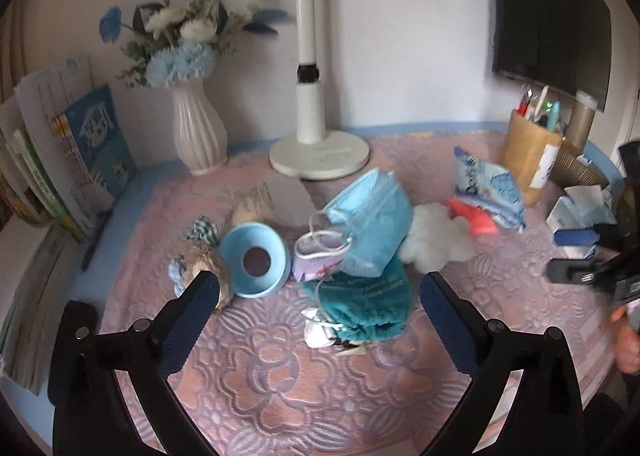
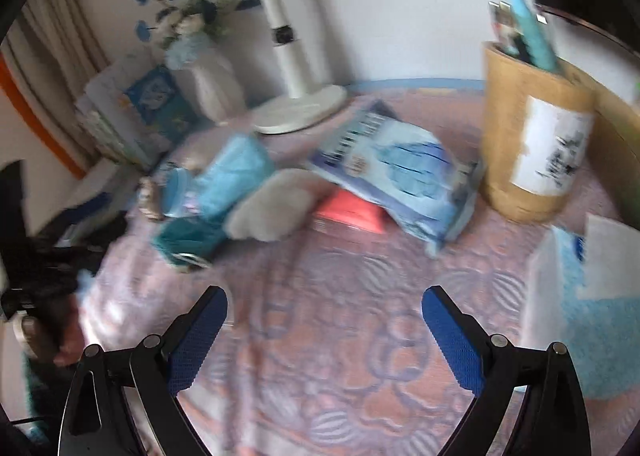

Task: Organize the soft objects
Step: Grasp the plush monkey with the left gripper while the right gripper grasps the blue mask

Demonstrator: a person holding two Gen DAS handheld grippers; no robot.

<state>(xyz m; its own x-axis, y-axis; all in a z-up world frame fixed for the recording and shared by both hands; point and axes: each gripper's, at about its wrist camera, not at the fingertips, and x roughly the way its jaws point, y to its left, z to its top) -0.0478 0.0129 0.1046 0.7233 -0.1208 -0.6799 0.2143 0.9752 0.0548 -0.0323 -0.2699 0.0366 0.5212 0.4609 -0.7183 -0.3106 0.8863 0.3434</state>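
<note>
On the desk (image 1: 360,396), under a pink patterned cover, centre of the left wrist view: a heap of soft items. Light blue face mask (image 1: 368,223) on top, tilted; teal drawstring pouch (image 1: 360,300) beneath it at 6 o'clock; lilac mask (image 1: 316,260) with white ear loops touching the blue mask at 8 o'clock. White cotton wad (image 1: 436,236) just beside the heap at 3 o'clock, with a coral-red item (image 1: 476,219) beyond it and a blue-and-white wipes packet (image 1: 488,187) leaning over that. Light blue ring (image 1: 256,260), on its side, at 9 o'clock of the heap; small checked and tan fabric pieces near it, too small to identify.

Left gripper (image 1: 320,292): jaws wide apart, holding nothing, the pouch between the tips in the picture.

Right gripper (image 2: 324,310): jaws wide apart, empty, over bare cover; the view is blurred. The heap lies at its 10 o'clock, the wipes packet at 12 o'clock.

Background: white vase (image 1: 198,131) of blue flowers at 11 o'clock, white lamp base (image 1: 320,155) at 12 o'clock, tan pen holder (image 1: 528,151) at 2 o'clock, books (image 1: 72,151) at 9 o'clock.
</note>
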